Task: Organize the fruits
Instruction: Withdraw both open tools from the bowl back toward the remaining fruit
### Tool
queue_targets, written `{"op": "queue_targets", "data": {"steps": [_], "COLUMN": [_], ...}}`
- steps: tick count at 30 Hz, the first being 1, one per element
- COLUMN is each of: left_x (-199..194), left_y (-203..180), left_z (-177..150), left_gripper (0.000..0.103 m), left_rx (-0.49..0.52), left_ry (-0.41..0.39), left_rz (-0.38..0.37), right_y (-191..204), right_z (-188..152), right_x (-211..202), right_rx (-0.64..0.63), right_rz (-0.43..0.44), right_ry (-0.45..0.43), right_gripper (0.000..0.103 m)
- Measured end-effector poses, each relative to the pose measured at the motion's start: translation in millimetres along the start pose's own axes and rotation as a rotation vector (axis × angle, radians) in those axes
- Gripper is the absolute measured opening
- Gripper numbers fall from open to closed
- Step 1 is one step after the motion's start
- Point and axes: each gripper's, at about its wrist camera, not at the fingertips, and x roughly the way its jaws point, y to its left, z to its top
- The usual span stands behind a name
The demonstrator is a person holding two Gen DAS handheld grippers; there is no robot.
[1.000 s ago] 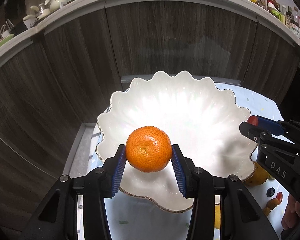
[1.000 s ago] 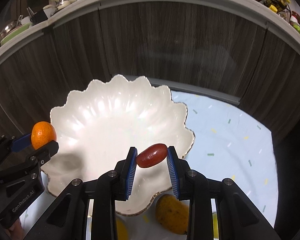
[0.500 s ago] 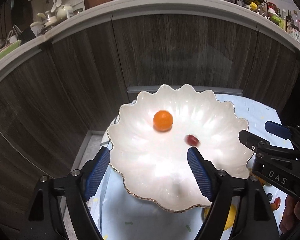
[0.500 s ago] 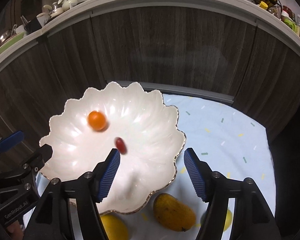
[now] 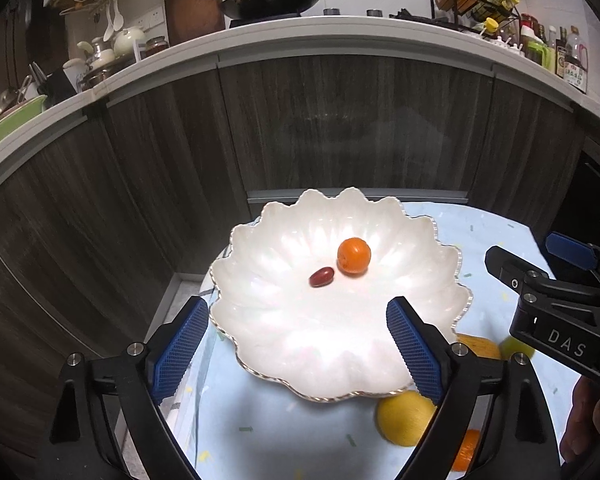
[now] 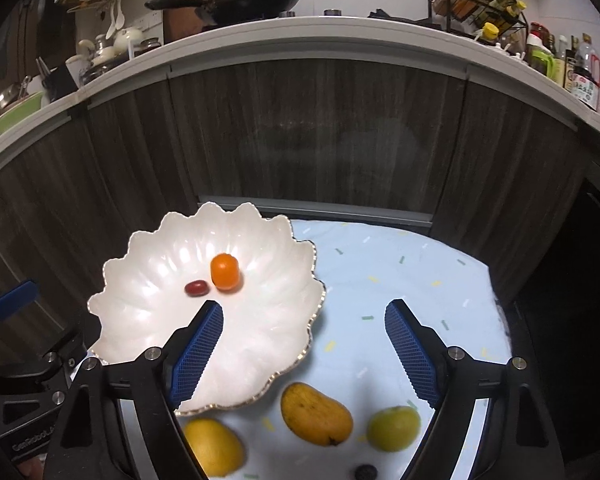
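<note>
Both fruits have dropped: the tangerine (image 5: 353, 255) and red date (image 5: 322, 277) now lie touching in the white dish (image 5: 284, 340), ahead of the left claw (image 5: 296, 338) and right claw (image 6: 304, 344), whose jaws have just been opening and hold nothing. Release looks done; next, probably the mango (image 6: 316, 414) below the right claw.

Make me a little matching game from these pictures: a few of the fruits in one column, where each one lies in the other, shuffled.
Things:
1. mandarin
2. mango
3. green-yellow round fruit
4. blueberry

Places:
A. on the blue cloth, right of the mango
B. in the white dish, beside the red date
C. on the cloth at the bottom edge of the right wrist view
D. on the cloth just outside the dish's rim

Pairs: 1-B, 2-D, 3-A, 4-C
</note>
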Motion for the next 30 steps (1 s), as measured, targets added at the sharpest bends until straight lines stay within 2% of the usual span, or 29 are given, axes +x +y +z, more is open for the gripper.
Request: {"op": "queue_targets", "data": {"steps": [14,30], "left_x": [-34.7,-52.4], "left_y": [-39.8,-73.2], "left_z": [-13.1,-29.4], "left_gripper": [0.091,0.091], "left_rx": [0.054,0.100], "left_ry": [-0.016,-0.012], "left_rz": [-0.052,-0.091], "right_y": [-42.0,-67.9], "right_z": [-24.6,-47.9], "right_x": [-43.6,-61.5], "right_rx": [0.042,0.063], "right_rz": [-0.054,-0.070], "right_ry": [-0.017,-0.009], "right_gripper": [0.084,0.084]}}
